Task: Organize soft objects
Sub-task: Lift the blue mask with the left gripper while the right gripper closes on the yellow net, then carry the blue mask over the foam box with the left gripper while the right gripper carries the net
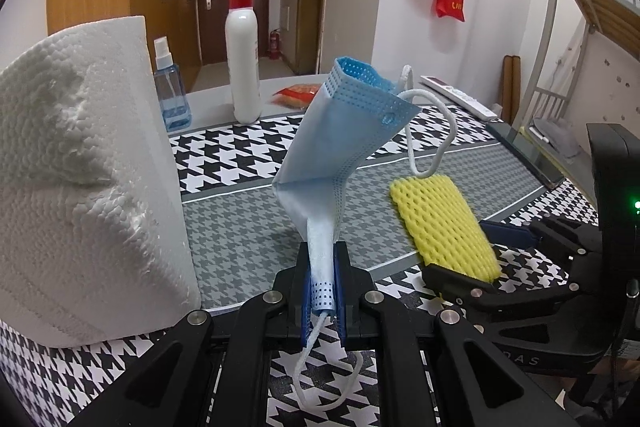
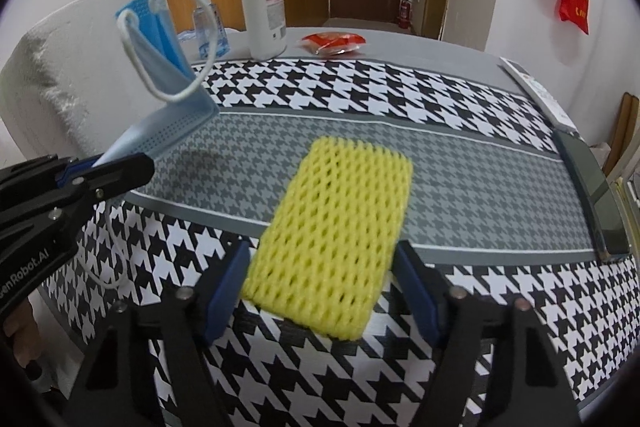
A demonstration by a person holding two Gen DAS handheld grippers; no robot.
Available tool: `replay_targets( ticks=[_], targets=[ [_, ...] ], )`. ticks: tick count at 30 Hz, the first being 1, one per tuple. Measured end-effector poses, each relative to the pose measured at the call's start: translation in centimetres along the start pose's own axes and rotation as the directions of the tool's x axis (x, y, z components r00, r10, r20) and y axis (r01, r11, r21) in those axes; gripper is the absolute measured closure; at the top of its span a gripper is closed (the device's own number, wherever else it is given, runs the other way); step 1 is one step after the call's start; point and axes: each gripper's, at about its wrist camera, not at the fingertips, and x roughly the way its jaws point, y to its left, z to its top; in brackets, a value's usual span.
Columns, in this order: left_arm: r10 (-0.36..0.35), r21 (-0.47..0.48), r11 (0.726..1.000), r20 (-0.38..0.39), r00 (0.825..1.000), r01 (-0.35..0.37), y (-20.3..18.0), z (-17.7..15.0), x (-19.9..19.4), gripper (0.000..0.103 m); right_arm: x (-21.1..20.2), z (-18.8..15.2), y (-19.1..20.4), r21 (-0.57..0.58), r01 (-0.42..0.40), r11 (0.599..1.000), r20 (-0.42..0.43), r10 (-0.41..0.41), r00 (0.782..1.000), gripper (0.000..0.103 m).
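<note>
Left hand-held gripper [image 1: 322, 291] pinching blue face mask [image 1: 340, 131], held off the tabletop [image 2: 500, 187]. Right hand-held gripper [image 2: 320, 291] spread around yellow foam net [image 2: 340, 235], pads not yet pressing. Could crush or slip off the springy net if squeezed off-centre. Beyond, left: paper towel roll [image 1: 80, 167] cut off; packet [image 2: 334, 43] too blurred to identify.

Left hand-held gripper [image 1: 323, 283] clamped tight; right hand-held gripper [image 2: 320, 291] spread (both angled downward).
</note>
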Motion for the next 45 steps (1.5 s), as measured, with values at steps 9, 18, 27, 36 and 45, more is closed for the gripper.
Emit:
replay_targets(
  ticks=[9,18,27,36,45],
  targets=[
    [-0.006,-0.004,1.000,0.011,1.000,0.006,0.2,-0.3,-0.7,0.092,0.1,0.3,0.5,-0.009,-0.032,0.999,0.003,0.032,0.999,0.058],
    [-0.008,-0.011,1.000,0.026,1.000,0.008,0.4,-0.6,-1.4,0.092,0.2,0.1,1.0,-0.023,-0.008,1.000,0.010,0.008,1.000,0.058],
    [-0.005,-0.020,1.000,0.053,0.999,0.006,0.7,-0.7,-2.5,0.092,0.1,0.0,0.6,-0.012,-0.032,0.999,0.006,0.033,0.999,0.056],
    [0.003,-0.024,1.000,0.078,0.997,-0.002,0.8,-1.1,-3.9,0.092,0.1,0.0,0.7,0.003,-0.026,1.000,0.011,0.026,1.000,0.081],
    [0.013,-0.021,1.000,0.118,0.993,-0.010,0.5,-1.5,-5.8,0.092,-3.9,-0.1,1.4,0.027,-0.064,0.998,0.103,0.061,0.993,0.082]
  ],
)
